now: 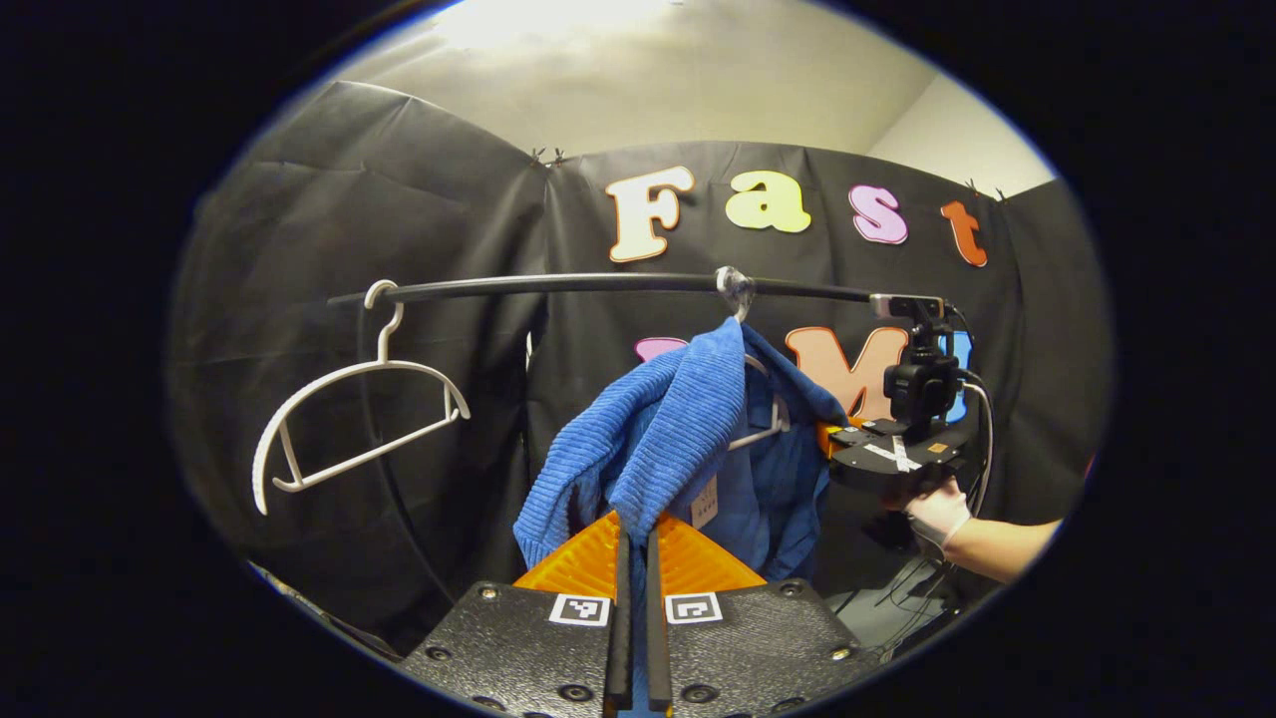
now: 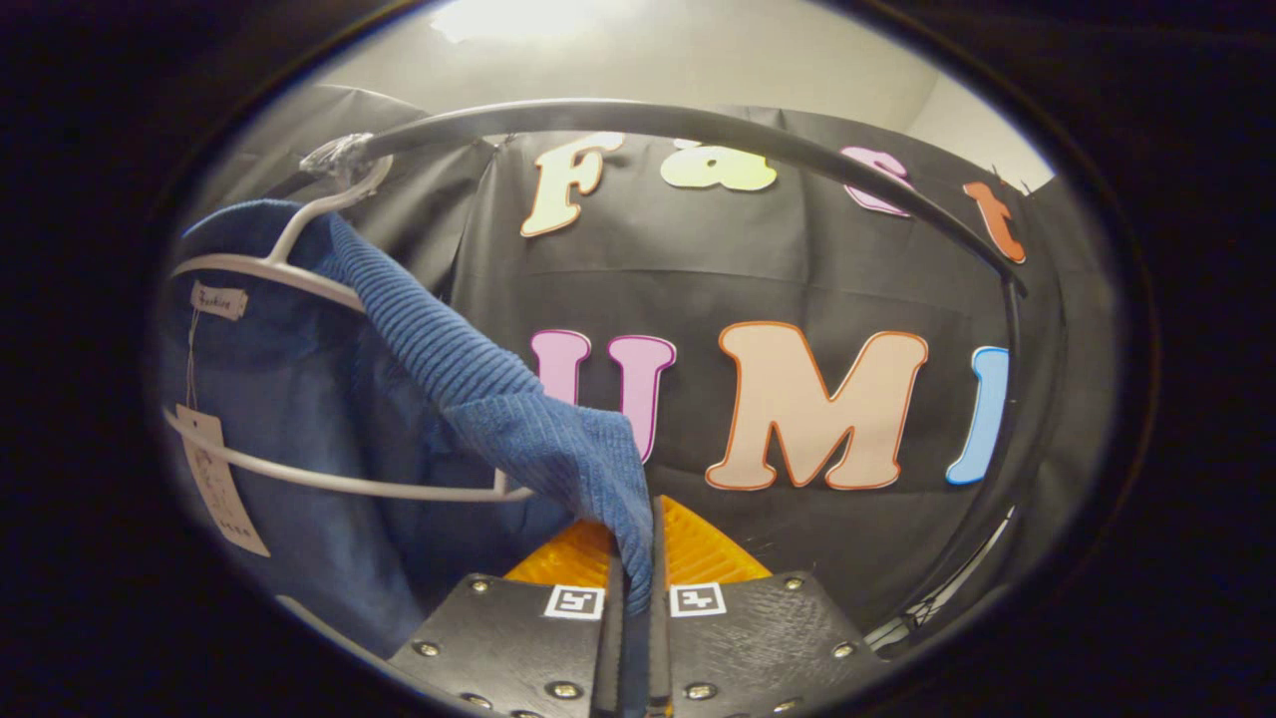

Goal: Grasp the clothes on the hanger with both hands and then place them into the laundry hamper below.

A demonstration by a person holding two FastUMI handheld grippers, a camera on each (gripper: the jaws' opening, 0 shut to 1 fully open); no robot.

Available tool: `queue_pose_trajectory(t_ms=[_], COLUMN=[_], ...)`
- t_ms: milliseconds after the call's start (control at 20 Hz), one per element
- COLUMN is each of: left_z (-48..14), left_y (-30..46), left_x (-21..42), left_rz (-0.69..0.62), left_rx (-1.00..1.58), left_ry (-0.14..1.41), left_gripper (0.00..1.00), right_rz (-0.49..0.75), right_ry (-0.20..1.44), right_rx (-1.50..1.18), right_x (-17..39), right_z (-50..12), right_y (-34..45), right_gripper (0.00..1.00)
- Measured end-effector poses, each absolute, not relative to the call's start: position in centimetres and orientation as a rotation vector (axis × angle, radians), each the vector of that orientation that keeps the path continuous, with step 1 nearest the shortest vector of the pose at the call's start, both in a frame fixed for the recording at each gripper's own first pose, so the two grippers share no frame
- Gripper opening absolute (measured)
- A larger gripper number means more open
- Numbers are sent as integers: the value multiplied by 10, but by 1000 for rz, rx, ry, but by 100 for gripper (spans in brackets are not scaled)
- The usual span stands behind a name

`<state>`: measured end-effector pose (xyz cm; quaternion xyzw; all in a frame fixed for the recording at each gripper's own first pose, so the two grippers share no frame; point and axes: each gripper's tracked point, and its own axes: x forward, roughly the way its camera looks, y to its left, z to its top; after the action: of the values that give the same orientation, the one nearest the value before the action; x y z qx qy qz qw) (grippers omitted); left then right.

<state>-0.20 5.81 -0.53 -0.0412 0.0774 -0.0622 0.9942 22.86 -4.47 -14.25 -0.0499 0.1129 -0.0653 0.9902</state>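
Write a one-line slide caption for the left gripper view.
Left tongs pinch the blue corduroy garment hanging on the rail, beside an empty white hanger.

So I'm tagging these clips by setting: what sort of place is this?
Probably a staged recording booth, not a real laundry room. Black cloth wall closes it in, a clothes rail carries an empty white hanger and a blue garment, and a plain ceiling shows above.
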Motion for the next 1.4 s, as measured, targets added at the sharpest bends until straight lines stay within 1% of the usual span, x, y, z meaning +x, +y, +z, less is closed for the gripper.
queue_pose_trajectory(t_ms=[100,150,200,250,450,600,800,1050,1200,1300,1400], left_z=[3,8,13,17,28,29,29,30,32,42,54], left_y=[64,66,67,67,70,74,78,80,84,85,89], left_x=[-4,-6,-7,-8,-12,-11,-10,-8,-6,-5,-4], left_rz=[-120,-123,-129,-140,-170,-171,-169,-177,-169,-175,-176], left_rx=[-81,-87,-94,-100,-71,-34,-58,-80,-93,-101,-78], left_ry=[148,142,139,137,135,135,136,147,153,135,108], left_gripper=[6,5,7,5,7,5,5,5,7,5,6], right_rz=[-140,-143,-145,-144,-137,-139,-150,-157,-137,-122,-108], right_ry=[214,209,207,205,203,185,145,60,17,15,22], right_rx=[-94,-88,-83,-78,-73,-69,-57,-116,-125,-141,-157], right_x=[231,233,234,235,239,249,268,291,305,311,315], right_z=[-139,-137,-136,-135,-136,-133,-123,-109,-106,-112,-120], right_y=[-47,-49,-49,-49,-47,-48,-53,-56,-53,-51,-49], right_gripper=[11,10,10,10,10,10,10,10,10,10,10])
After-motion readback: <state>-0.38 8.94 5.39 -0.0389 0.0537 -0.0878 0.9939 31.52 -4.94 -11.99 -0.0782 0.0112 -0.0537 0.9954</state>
